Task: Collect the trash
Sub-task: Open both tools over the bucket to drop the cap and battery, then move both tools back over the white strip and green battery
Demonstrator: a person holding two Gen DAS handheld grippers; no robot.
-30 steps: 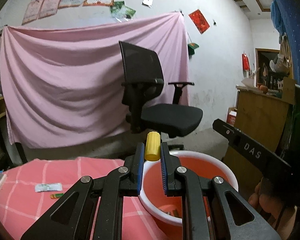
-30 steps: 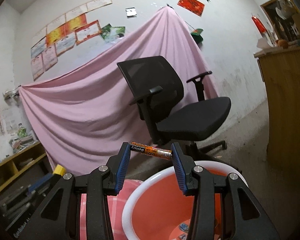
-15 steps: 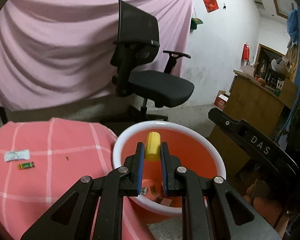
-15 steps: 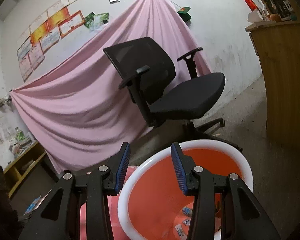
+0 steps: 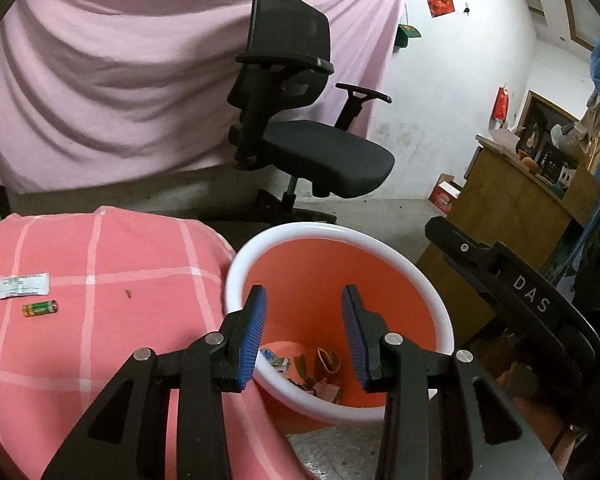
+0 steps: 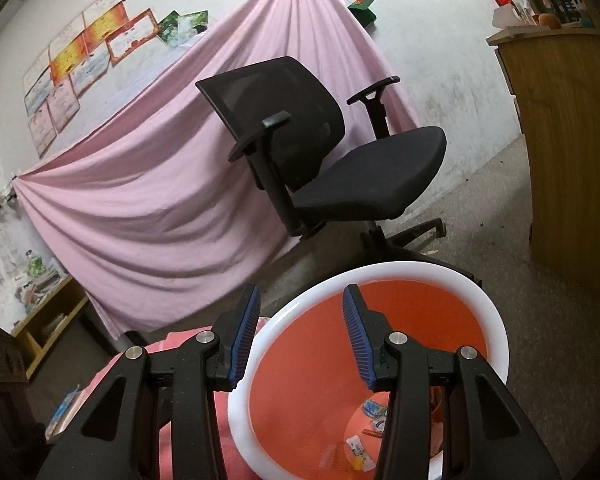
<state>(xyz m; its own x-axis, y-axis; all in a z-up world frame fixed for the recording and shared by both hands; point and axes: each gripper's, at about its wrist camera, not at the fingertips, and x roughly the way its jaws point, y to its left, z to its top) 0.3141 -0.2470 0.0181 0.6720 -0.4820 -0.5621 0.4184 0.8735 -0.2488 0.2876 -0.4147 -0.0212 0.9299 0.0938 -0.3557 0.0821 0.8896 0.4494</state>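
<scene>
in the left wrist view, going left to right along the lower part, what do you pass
White paper sachet and green and orange battery on the pink checked cloth → open left gripper, empty, over the orange bin with white rim → black right gripper → wooden cabinet.

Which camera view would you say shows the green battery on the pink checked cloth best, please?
The left wrist view: the green battery lies in plain sight on the pink checked cloth, just below a white sachet. The right wrist view shows only a small strip of that cloth and no battery at all.
</scene>
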